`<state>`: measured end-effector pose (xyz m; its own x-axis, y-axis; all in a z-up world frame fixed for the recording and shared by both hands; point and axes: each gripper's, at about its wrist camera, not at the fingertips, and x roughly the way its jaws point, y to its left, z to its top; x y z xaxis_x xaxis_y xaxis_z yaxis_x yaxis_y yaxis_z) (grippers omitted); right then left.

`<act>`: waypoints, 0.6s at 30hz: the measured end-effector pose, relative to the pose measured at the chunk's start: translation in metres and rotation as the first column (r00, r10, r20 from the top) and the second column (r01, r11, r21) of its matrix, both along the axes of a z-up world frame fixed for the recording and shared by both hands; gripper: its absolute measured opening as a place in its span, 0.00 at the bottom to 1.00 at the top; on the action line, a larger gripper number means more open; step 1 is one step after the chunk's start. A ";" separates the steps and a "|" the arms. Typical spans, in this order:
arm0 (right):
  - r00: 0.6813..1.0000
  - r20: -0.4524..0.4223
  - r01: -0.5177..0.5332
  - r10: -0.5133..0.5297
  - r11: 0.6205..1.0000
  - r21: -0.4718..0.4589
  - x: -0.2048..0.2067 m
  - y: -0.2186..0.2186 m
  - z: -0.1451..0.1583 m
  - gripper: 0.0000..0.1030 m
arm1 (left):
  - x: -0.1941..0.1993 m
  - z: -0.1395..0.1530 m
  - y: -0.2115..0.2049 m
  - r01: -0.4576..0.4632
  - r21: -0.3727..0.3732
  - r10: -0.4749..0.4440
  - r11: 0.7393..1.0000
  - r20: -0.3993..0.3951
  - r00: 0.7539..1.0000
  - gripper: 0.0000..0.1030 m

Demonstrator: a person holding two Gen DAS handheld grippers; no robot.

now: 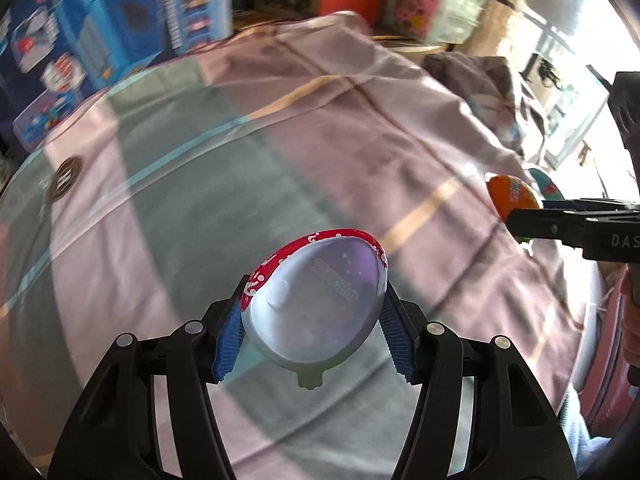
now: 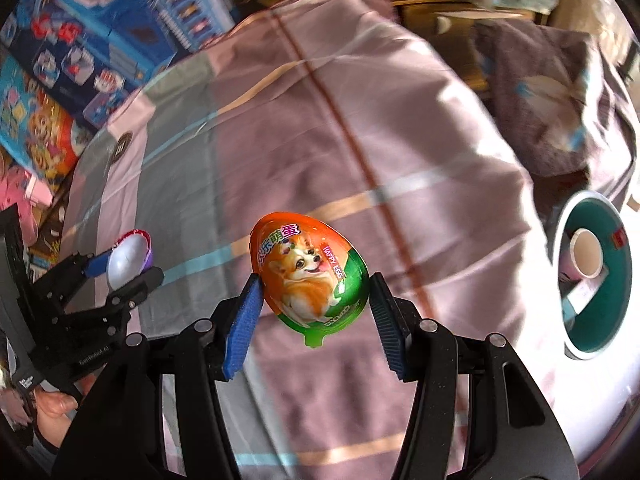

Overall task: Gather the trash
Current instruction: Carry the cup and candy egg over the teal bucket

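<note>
My left gripper (image 1: 314, 312) is shut on a white egg-shaped plastic shell with a red rim (image 1: 316, 304) and holds it above the bed. It also shows at the left of the right wrist view (image 2: 128, 260). My right gripper (image 2: 312, 292) is shut on an orange and green toy egg with a corgi picture (image 2: 308, 276), held above the bedcover. That egg shows at the right edge of the left wrist view (image 1: 514, 196). A teal and white bin (image 2: 618, 280) with trash inside stands at the right.
A pink and grey checked bedcover (image 2: 340, 120) fills both views. Blue toy boxes (image 2: 100, 32) stand along the far left. A purple pillow (image 2: 548, 96) lies at the back right. A hand (image 2: 60, 404) holds the left gripper.
</note>
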<state>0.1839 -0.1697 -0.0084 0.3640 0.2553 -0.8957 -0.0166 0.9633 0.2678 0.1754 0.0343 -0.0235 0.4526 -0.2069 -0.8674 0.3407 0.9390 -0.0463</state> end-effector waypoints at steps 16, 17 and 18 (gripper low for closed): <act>0.980 0.069 0.186 -0.188 0.982 0.032 -0.050 -0.143 0.015 0.51 | -0.015 0.008 -0.164 0.213 0.008 -0.213 0.977 0.000 0.977 0.60; 0.977 0.073 0.196 -0.198 0.980 0.038 -0.053 -0.150 0.016 0.51 | -0.016 0.009 -0.173 0.225 0.011 -0.225 0.974 0.000 0.974 0.60; 0.975 0.078 0.205 -0.208 0.978 0.042 -0.056 -0.158 0.016 0.51 | -0.018 0.010 -0.185 0.241 0.014 -0.241 0.970 -0.001 0.971 0.60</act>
<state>0.1282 -0.3275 0.0080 0.4833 0.1967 -0.8531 0.1585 0.9387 0.3062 0.1579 -0.1507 -0.0140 0.3917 -0.2977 -0.8706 0.5568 0.8300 -0.0332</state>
